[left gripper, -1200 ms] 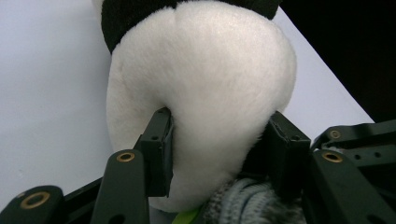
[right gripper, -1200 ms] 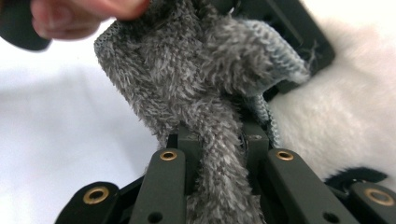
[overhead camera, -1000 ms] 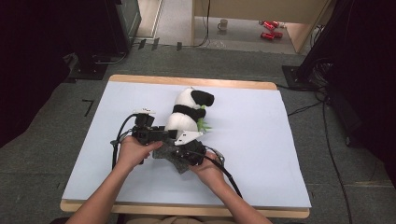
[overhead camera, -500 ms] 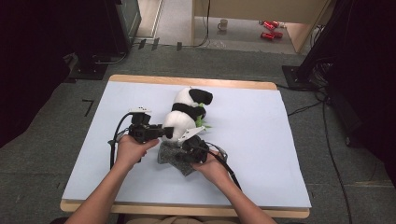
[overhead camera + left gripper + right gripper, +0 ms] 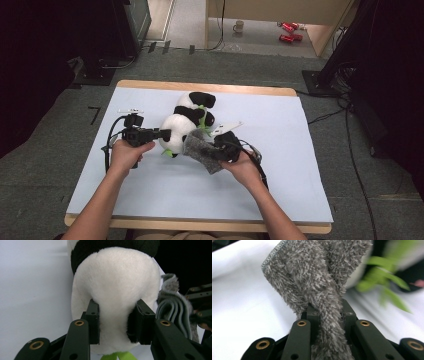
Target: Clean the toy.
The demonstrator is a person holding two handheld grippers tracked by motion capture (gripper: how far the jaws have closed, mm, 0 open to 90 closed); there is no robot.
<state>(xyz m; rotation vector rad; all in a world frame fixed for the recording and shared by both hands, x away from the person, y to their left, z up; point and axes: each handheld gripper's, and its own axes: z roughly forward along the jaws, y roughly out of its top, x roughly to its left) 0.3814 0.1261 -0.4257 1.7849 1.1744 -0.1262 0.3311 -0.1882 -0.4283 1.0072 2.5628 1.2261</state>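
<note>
A black-and-white plush panda (image 5: 180, 125) with green leaves lies mid-table on the pale blue mat (image 5: 300, 165). My left gripper (image 5: 167, 134) comes at it from the left. Its jaws have just been closing and now press into the panda's white rump (image 5: 115, 285) on both sides. My right gripper (image 5: 212, 145) is shut on a fuzzy grey cloth (image 5: 200, 150), held up against the panda's near side. In the right gripper view the cloth (image 5: 317, 277) rises from between the pads (image 5: 313, 320), with blurred green leaves (image 5: 387, 287) behind.
The mat covers a wooden table (image 5: 200, 86). A small white strip (image 5: 131, 111) lies left of the panda. On the floor beyond stand a mug (image 5: 239, 25) and red cans (image 5: 287, 27). Dark equipment stands (image 5: 110, 45) flank the table's far corners.
The left gripper has closed on the panda's rear and shifted it leftward. The right gripper has lifted the grey cloth up against the panda's near side.
</note>
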